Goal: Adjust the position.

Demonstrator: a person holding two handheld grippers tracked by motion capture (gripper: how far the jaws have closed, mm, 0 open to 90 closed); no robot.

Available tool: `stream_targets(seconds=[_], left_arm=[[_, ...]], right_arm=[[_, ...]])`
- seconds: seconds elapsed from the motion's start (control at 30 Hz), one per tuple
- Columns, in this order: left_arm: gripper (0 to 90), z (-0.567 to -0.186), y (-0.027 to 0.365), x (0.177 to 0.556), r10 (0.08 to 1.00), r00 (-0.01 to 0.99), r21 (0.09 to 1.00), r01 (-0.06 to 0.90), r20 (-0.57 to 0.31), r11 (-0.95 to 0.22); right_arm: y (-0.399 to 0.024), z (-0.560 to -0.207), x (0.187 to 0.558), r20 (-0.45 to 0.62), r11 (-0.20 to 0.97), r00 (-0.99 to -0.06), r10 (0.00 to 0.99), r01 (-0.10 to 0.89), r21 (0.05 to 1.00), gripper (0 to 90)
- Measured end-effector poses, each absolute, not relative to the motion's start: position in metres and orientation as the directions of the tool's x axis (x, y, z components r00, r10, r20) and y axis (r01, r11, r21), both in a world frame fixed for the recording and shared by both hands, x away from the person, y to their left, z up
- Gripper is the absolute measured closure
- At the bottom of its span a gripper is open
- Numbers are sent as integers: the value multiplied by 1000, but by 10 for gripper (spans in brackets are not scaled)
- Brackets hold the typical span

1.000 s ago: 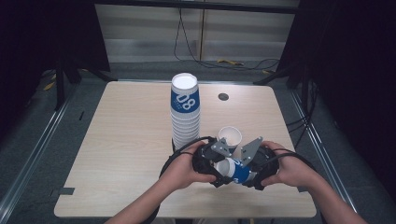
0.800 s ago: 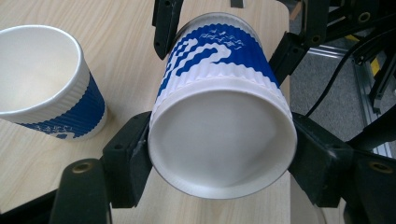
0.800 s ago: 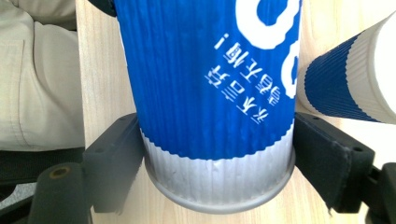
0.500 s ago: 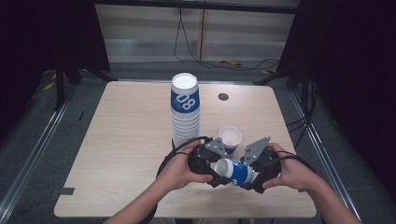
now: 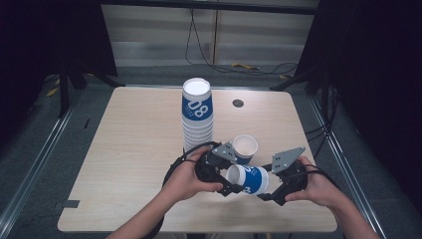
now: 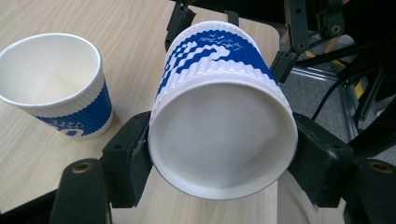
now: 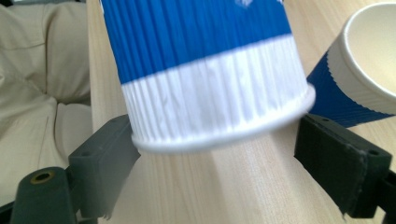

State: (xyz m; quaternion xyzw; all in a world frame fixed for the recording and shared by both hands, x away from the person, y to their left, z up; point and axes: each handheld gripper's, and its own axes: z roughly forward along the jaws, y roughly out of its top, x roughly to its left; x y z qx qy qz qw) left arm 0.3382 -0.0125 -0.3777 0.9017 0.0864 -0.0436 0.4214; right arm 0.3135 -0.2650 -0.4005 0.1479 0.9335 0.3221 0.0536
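A blue and white ribbed paper cup (image 5: 251, 180) lies on its side just above the table, between both grippers. My left gripper (image 5: 232, 179) is shut on one end of it. In the left gripper view the jaws press on both sides of the cup (image 6: 219, 93), whose round white end faces the camera. My right gripper (image 5: 269, 187) stands open around the other end. In the right gripper view the cup (image 7: 205, 70) looks blurred, and there is a gap between its rim and the right-hand jaw. A second cup (image 5: 245, 147) stands upright just behind.
A tall stack of the same cups (image 5: 197, 117) stands at the middle of the wooden table (image 5: 134, 149). A small dark round hole (image 5: 238, 103) sits near the far edge. The upright cup (image 6: 56, 88) is close beside the held one. Dark floor and rails surround the table.
My right gripper has slid to the right, away from the left one. More of the cup now shows between the two grippers. The left hand has hardly moved.
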Motion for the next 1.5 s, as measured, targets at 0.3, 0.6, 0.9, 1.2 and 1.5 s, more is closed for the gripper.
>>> stream_targets(seconds=[0.3,0.6,0.9,1.2,1.5], left_arm=[[292,-379,-8,341,141,976,762,220,-169,-609],[292,-380,-8,341,138,972,768,233,-188,-597],[292,-382,-7,342,126,970,774,242,-208,-585],[292,-382,-6,342,126,971,777,237,-201,-584],[295,-386,-8,341,123,972,774,234,-201,-589]], right_arm=[[-274,-401,311,18,648,-934,356,261,715,130],[-270,-401,312,23,628,-938,345,249,738,128],[-264,-401,313,12,627,-949,315,218,748,121],[-259,-400,314,-21,649,-958,287,178,740,129],[-259,-400,314,-26,670,-960,279,175,721,169]])
